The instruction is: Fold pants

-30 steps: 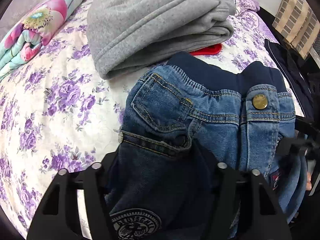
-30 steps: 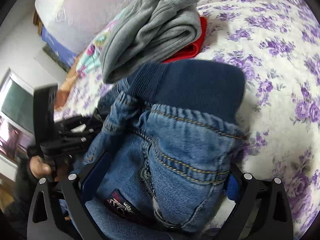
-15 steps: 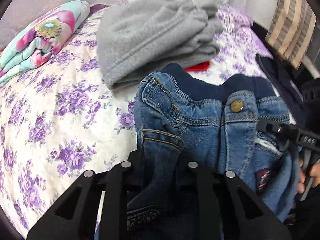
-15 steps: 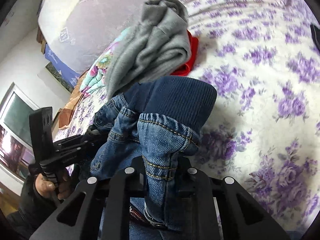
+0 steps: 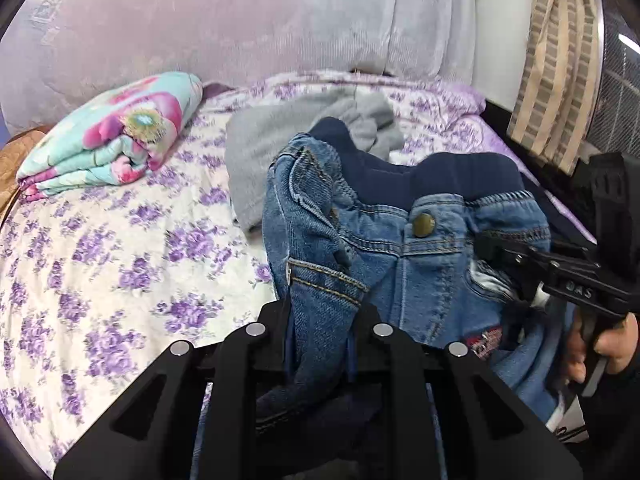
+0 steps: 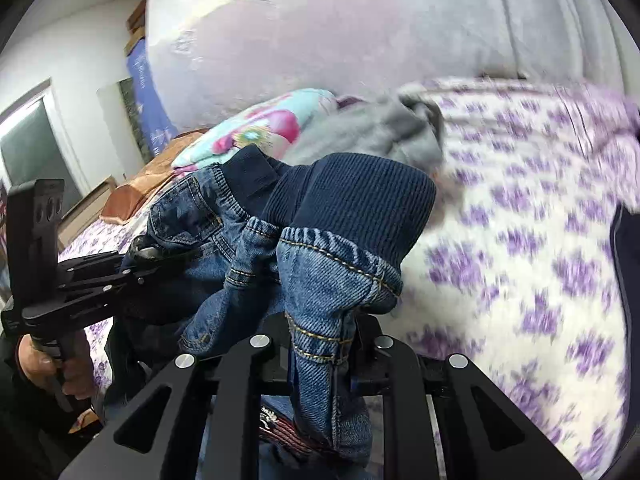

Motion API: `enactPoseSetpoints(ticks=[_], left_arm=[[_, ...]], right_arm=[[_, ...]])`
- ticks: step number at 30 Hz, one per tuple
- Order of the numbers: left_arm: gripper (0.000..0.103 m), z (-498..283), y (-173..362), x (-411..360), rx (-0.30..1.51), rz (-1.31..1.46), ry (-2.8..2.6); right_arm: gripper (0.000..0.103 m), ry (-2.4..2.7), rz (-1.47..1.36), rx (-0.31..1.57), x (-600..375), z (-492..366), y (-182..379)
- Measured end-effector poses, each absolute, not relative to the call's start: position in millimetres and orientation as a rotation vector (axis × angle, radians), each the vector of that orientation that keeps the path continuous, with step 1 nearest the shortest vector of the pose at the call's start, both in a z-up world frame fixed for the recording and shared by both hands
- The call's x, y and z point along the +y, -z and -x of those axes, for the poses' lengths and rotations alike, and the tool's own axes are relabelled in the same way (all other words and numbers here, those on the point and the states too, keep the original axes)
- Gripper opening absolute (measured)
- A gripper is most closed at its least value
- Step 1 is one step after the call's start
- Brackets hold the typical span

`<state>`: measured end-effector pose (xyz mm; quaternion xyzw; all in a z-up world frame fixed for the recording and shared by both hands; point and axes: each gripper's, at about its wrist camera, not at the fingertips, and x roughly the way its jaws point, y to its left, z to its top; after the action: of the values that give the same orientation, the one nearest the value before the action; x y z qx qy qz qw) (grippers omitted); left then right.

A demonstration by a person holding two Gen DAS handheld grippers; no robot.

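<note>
Lifted off the bed (image 5: 120, 264) since a second ago, the jeans (image 5: 400, 240) hang between both tools, waistband running 9 to 3 o'clock. Left gripper (image 5: 322, 312) is clenched on the left hip, right gripper (image 6: 320, 320) on the right hip, equally near; legs trail at 6 o'clock.

Floral-sheeted bed (image 5: 120, 264) carries a folded quilt (image 5: 116, 148) and grey garment (image 5: 272, 152).

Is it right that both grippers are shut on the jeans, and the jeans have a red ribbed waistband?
Not quite: the ribbed waistband is navy blue, as the right wrist view shows. The rest holds: the left gripper and right gripper are both shut on the jeans.
</note>
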<state>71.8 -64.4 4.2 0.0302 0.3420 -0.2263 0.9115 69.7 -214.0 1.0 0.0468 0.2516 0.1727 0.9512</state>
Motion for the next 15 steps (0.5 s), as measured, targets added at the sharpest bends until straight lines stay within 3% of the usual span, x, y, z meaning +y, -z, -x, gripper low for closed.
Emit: enactPoseSetpoints(ticks=[8, 13, 14, 15], left_arm=[[0.017, -1.6, -72.0, 15.5, 0.507, 0.08, 0.415], [0.017, 50.0, -92.0, 82.8, 0.441, 0.159, 0.22], [0.021, 54.1, -86.3, 98.4, 0.455, 0.181, 0.141], [0.031, 53.8, -78.8, 108.5, 0.478, 0.197, 0.088]], right_arm=[[0.018, -0.541, 0.175, 0.331, -109.1, -85.8, -116.0], [0.019, -0.745, 0.288, 0.339, 29.1, -136.8, -141.5], [0.033, -0.739, 0.327, 0.344, 60.9, -147.3, -132.3], [0.078, -0.688, 0.38, 0.357, 87.7, -158.5, -116.5]])
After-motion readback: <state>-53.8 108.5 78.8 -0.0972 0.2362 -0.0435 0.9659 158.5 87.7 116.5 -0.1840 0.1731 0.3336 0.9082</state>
